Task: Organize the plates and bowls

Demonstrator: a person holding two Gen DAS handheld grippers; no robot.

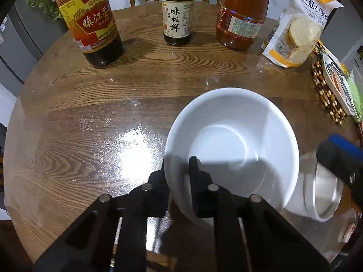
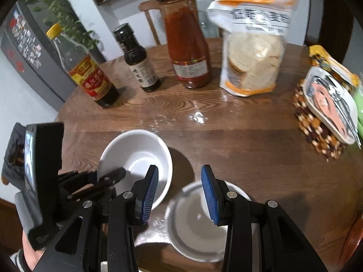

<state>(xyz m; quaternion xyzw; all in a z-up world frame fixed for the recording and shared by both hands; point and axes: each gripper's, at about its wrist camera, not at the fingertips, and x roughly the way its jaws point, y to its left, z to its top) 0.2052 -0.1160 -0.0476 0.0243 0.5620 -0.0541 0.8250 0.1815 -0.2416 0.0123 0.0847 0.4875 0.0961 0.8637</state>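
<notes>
Left wrist view
Left gripper (image 1: 178, 176): its two black fingers sit close together and pinch the near left rim of the white bowl (image 1: 231, 140), one finger inside and one outside.
White bowl: it is in the middle of the wooden table (image 1: 90, 113), right way up, with nothing in it.
Second bowl (image 1: 317, 195): it sits just right of the white bowl, low in the picture, and looks shiny and grey inside.
Right gripper (image 1: 340, 158): only a black tip with a blue pad (image 1: 344, 142) shows at the right edge, above the second bowl.
Far side: three bottles and a flour bag (image 1: 299, 27) stand in a row.

Right wrist view
Right gripper (image 2: 180, 195): its fingers with blue pads (image 2: 148, 195) are partly open with nothing between them. The right finger hangs over the far rim of the second bowl (image 2: 192, 226); I cannot tell if it touches.
White bowl (image 2: 136, 156): it is to the left and a bit farther away.
Left gripper (image 2: 106, 178): it pinches that bowl's left rim.
Far side: the bottles and the flour bag (image 2: 251, 45) stand there.
</notes>
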